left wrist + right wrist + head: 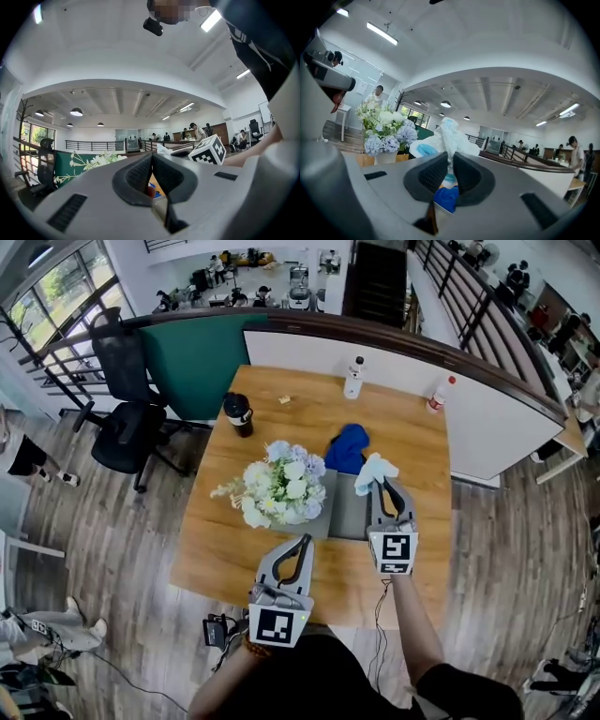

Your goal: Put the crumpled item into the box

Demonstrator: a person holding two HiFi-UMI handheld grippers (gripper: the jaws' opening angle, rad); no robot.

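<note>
Lowering toward box centre, 7 o'clock, was advised: crumpled item was pinched by right claw; left claw clenched, empty.

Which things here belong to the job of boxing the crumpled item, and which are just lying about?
For the job: white crumpled item, pinched in the right claw; grey box.

Lying about: flowers; blue cloth; black tumbler; white bottle; red-capped bottle; office chair.

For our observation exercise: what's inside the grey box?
Bare grey floor in the box. Flowers cover its left part; the right hand-held gripper, holding the crumpled item, hides its right edge.
</note>
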